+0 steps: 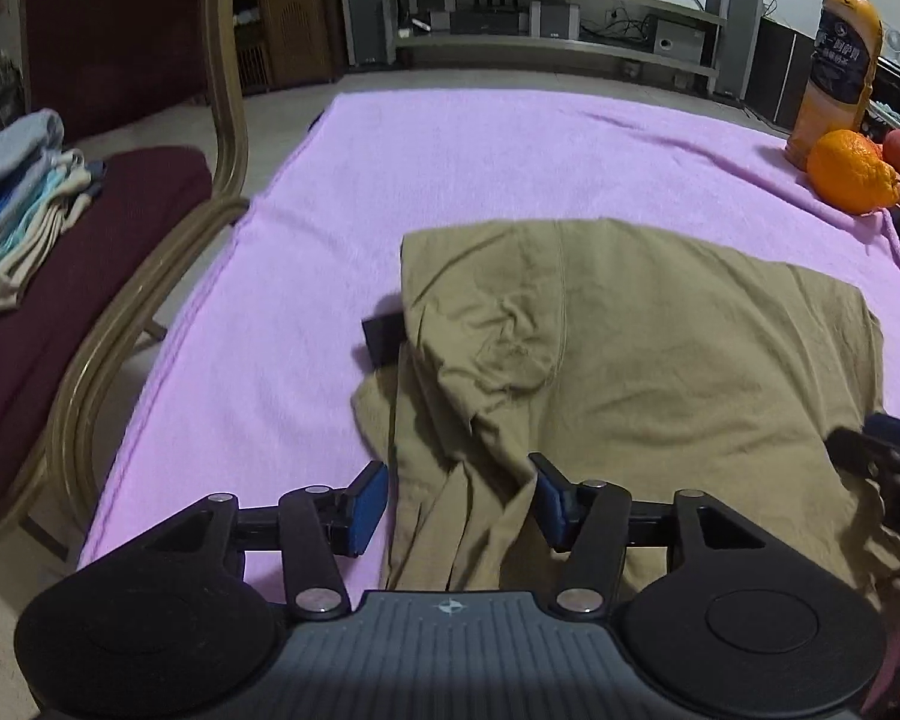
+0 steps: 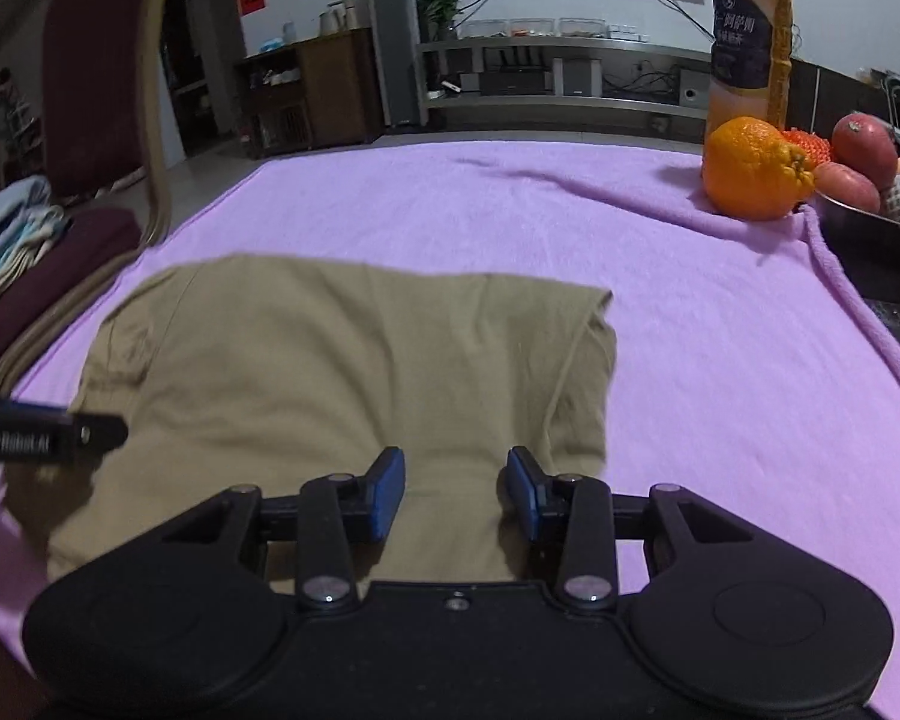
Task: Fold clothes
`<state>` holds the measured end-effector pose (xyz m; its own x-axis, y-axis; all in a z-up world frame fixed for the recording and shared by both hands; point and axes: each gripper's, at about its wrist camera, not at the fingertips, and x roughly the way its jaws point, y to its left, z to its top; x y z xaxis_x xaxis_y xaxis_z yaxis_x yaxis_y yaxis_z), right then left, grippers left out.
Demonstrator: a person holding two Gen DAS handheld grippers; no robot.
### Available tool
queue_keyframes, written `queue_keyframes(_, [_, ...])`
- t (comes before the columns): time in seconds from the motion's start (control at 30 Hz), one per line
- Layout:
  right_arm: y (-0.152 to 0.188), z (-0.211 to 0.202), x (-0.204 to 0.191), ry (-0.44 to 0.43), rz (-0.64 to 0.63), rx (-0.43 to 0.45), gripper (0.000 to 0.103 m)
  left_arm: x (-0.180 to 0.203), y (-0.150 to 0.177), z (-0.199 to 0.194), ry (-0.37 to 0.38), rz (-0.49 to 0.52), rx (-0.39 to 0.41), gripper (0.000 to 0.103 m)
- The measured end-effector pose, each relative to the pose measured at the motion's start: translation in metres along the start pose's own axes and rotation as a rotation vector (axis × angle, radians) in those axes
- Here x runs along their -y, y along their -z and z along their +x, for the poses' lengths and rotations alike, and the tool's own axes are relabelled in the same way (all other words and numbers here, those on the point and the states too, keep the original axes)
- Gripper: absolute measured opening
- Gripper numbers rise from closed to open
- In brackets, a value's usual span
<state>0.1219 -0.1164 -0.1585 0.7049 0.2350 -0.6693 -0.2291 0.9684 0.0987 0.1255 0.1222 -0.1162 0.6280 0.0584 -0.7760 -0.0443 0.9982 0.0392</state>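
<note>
"GenRobot.AI" on the left hand-held gripper (image 2: 99, 433); bottle label (image 2: 744, 42) illegible.

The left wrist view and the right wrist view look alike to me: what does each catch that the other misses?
Only the left wrist view shows a small black object poking out from under the khaki garment. Only the right shows the red apples beside the orange. Both share the garment on the purple cloth, the juice bottle, the folded pile on the chair.

Both tongs, left (image 1: 459, 501) and right (image 2: 456, 492), are black, with blue pads (image 1: 369, 507), silver rivets and round side discs; ribbed grey plate behind the left.
</note>
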Motion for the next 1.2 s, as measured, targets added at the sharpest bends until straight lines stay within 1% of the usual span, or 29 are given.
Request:
queue_keyframes(0.07, [0.008, -0.015, 0.001, 0.005, 0.001, -0.035, 0.038, 0.004, 0.009, -0.009, -0.011, 0.047, -0.007, 0.055])
queue_keyframes(0.17, [0.016, -0.033, 0.011, -0.016, 0.077, -0.090, 0.038, 0.016, 0.025, -0.028, -0.052, 0.163, 0.013, 0.055])
queue_keyframes(0.23, [0.018, -0.047, 0.017, -0.020, 0.128, -0.101, 0.038, 0.018, 0.034, -0.041, -0.063, 0.196, 0.032, 0.054])
queue_keyframes(0.27, [0.018, -0.055, 0.019, -0.021, 0.152, -0.097, 0.038, 0.017, 0.037, -0.048, -0.059, 0.193, 0.047, 0.053])
queue_keyframes(0.3, [0.019, -0.065, 0.021, -0.026, 0.173, -0.066, 0.038, 0.013, 0.039, -0.057, -0.043, 0.175, 0.076, 0.053])
queue_keyframes(0.37, [0.018, -0.084, 0.019, -0.033, 0.180, 0.028, 0.036, 0.005, 0.039, -0.073, 0.001, 0.130, 0.154, 0.053])
queue_keyframes(0.4, [0.014, -0.088, 0.016, -0.039, 0.160, 0.066, 0.028, 0.001, 0.037, -0.079, 0.019, 0.105, 0.193, 0.053])
queue_keyframes(0.43, [0.012, -0.090, 0.010, -0.047, 0.136, 0.093, 0.025, 0.000, 0.034, -0.080, 0.033, 0.080, 0.214, 0.053])
queue_keyframes(0.47, [0.009, -0.091, 0.004, -0.057, 0.113, 0.113, 0.024, 0.000, 0.031, -0.077, 0.046, 0.058, 0.220, 0.052])
queue_keyframes(0.53, [0.004, -0.079, -0.010, -0.084, 0.068, 0.103, 0.024, 0.000, 0.024, -0.072, 0.072, 0.013, 0.234, 0.049])
queue_keyframes(0.57, [0.001, -0.073, -0.017, -0.098, 0.048, 0.095, 0.024, 0.001, 0.019, -0.064, 0.085, 0.001, 0.222, 0.047])
queue_keyframes(0.63, [-0.002, -0.050, -0.026, -0.120, 0.042, 0.052, 0.024, 0.008, 0.016, -0.042, 0.084, 0.007, 0.156, 0.039])
queue_keyframes(0.67, [-0.001, -0.040, -0.029, -0.134, 0.051, 0.027, 0.023, 0.011, 0.015, -0.030, 0.080, 0.013, 0.122, 0.037])
queue_keyframes(0.73, [0.006, -0.027, -0.033, -0.143, 0.025, -0.013, 0.023, 0.019, 0.019, -0.016, 0.033, 0.073, 0.060, 0.040])
queue_keyframes(0.77, [0.010, -0.023, -0.036, -0.142, 0.000, -0.031, 0.023, 0.022, 0.022, -0.014, 0.014, 0.103, 0.048, 0.043])
queue_keyframes(0.83, [0.017, -0.027, -0.039, -0.124, -0.062, -0.039, 0.022, 0.025, 0.026, -0.017, 0.002, 0.139, 0.048, 0.043])
queue_keyframes(0.87, [0.020, -0.029, -0.040, -0.116, -0.087, -0.044, 0.022, 0.022, 0.027, -0.020, 0.007, 0.132, 0.043, 0.043])
queue_keyframes(0.9, [0.021, -0.033, -0.039, -0.111, -0.085, -0.055, 0.022, 0.018, 0.027, -0.024, 0.015, 0.112, 0.035, 0.044])
queue_keyframes(0.97, [0.019, -0.046, -0.030, -0.124, -0.050, -0.065, 0.022, 0.003, 0.027, -0.036, 0.037, 0.041, 0.044, 0.045])
queue_keyframes(1.03, [0.017, -0.062, -0.017, -0.148, 0.011, -0.060, 0.031, -0.013, 0.025, -0.050, 0.064, -0.040, 0.071, 0.047])
queue_keyframes(1.07, [0.017, -0.070, -0.005, -0.164, 0.074, -0.035, 0.042, -0.021, 0.024, -0.056, 0.079, -0.085, 0.099, 0.052])
queue_keyframes(1.1, [0.016, -0.077, 0.007, -0.179, 0.139, -0.011, 0.051, -0.028, 0.023, -0.060, 0.093, -0.130, 0.120, 0.055])
queue_keyframes(1.13, [0.015, -0.080, 0.020, -0.185, 0.210, 0.005, 0.052, -0.033, 0.022, -0.060, 0.109, -0.170, 0.123, 0.055])
queue_keyframes(1.2, [0.013, -0.081, 0.048, -0.210, 0.365, 0.017, 0.054, -0.039, 0.019, -0.054, 0.140, -0.233, 0.101, 0.054])
